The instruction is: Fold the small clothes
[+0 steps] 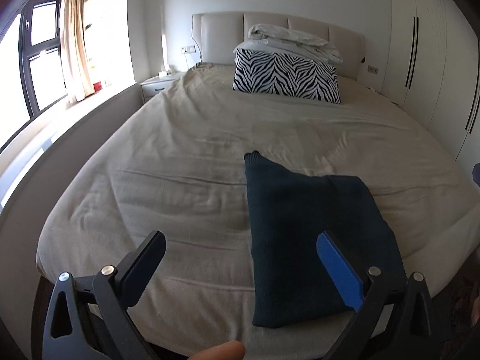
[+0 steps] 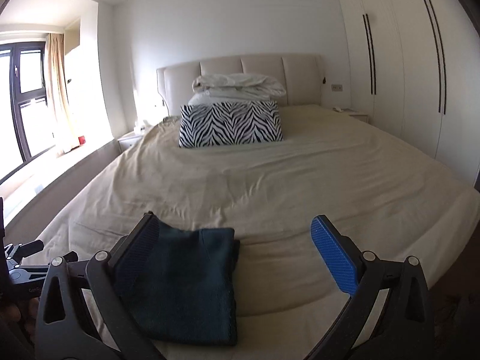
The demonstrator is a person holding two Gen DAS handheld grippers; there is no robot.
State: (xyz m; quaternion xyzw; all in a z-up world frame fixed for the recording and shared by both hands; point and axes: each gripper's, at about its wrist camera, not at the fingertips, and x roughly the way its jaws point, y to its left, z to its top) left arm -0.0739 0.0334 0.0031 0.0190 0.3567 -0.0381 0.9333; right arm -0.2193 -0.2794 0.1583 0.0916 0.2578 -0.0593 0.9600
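Note:
A dark teal knitted garment (image 1: 312, 237) lies folded on the beige bed sheet (image 1: 186, 162) near the foot edge of the bed. My left gripper (image 1: 240, 240) is open and empty above the foot edge; its blue-padded right finger (image 1: 339, 270) hangs over the garment. In the right wrist view the garment (image 2: 186, 288) lies low and left of centre. My right gripper (image 2: 234, 231) is open and empty, its left finger (image 2: 138, 249) over the garment's left edge. The left gripper's body (image 2: 21, 267) shows at the left edge of that view.
A zebra-striped pillow (image 1: 285, 75) and a folded white duvet (image 1: 294, 42) lie at the padded headboard (image 1: 222, 36). A window (image 1: 39, 57) with a curtain and a sill run along the left. White wardrobes (image 2: 399, 60) stand on the right. A nightstand (image 1: 156, 85) stands left of the headboard.

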